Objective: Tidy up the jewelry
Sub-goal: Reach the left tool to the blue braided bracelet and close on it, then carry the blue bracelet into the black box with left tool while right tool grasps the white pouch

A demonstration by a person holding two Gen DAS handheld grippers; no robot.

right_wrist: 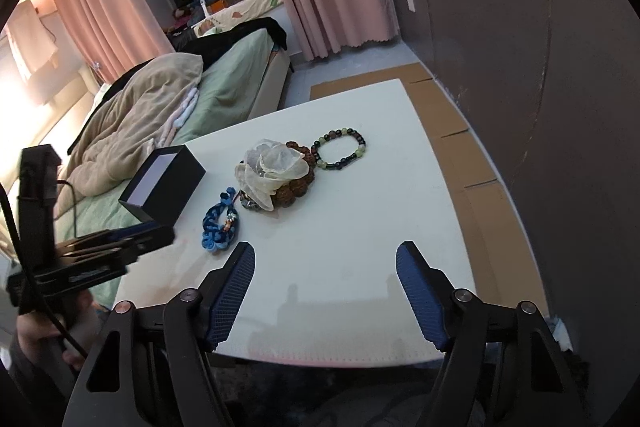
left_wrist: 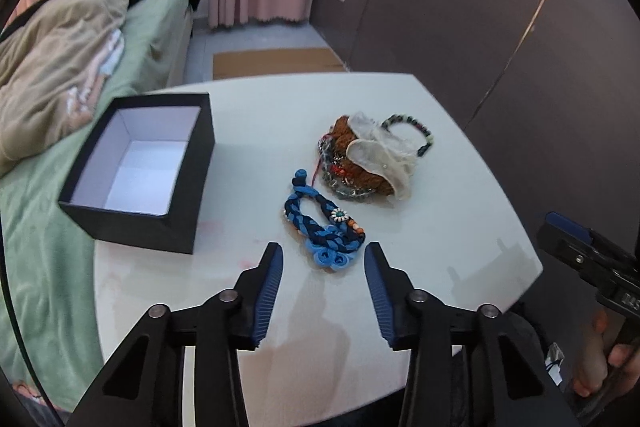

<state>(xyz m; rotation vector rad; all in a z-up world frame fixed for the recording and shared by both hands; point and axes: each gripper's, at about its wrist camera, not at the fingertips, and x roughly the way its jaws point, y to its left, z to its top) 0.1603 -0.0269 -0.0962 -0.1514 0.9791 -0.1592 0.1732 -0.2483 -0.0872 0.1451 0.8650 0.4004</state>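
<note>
The left gripper point(left_wrist: 324, 255) hovers with its jaws spread wide and empty, and the blue braided bracelet point(left_wrist: 322, 227) lies on the white worktop point(left_wrist: 460, 227) just ahead of its fingertips, roughly centred between them. Ahead and to the left of that gripper sits the open black box point(left_wrist: 192, 187), white inside and with nothing visible in it. Further ahead and slightly right is the jewelry pile point(left_wrist: 360, 163): a brown beaded piece with a sheer white fabric flower draped over it, and a dark beaded bracelet point(left_wrist: 416, 135) touching its far-right side.

The right gripper point(right_wrist: 326, 259) is also wide and empty, held back over the near edge of the worktop, with the pile well ahead of it and the braided bracelet ahead to its left.

The likely next step is a pinch on the braided bracelet, and the risks look real. It is soft and flat, so the jaws may close above it or catch only one strand, letting it dangle and drop short of the box. A thin red cord seems to run from the pile toward the bracelet's knotted end; whether they are joined is unclear, but if so, lifting could drag the pile along
</note>
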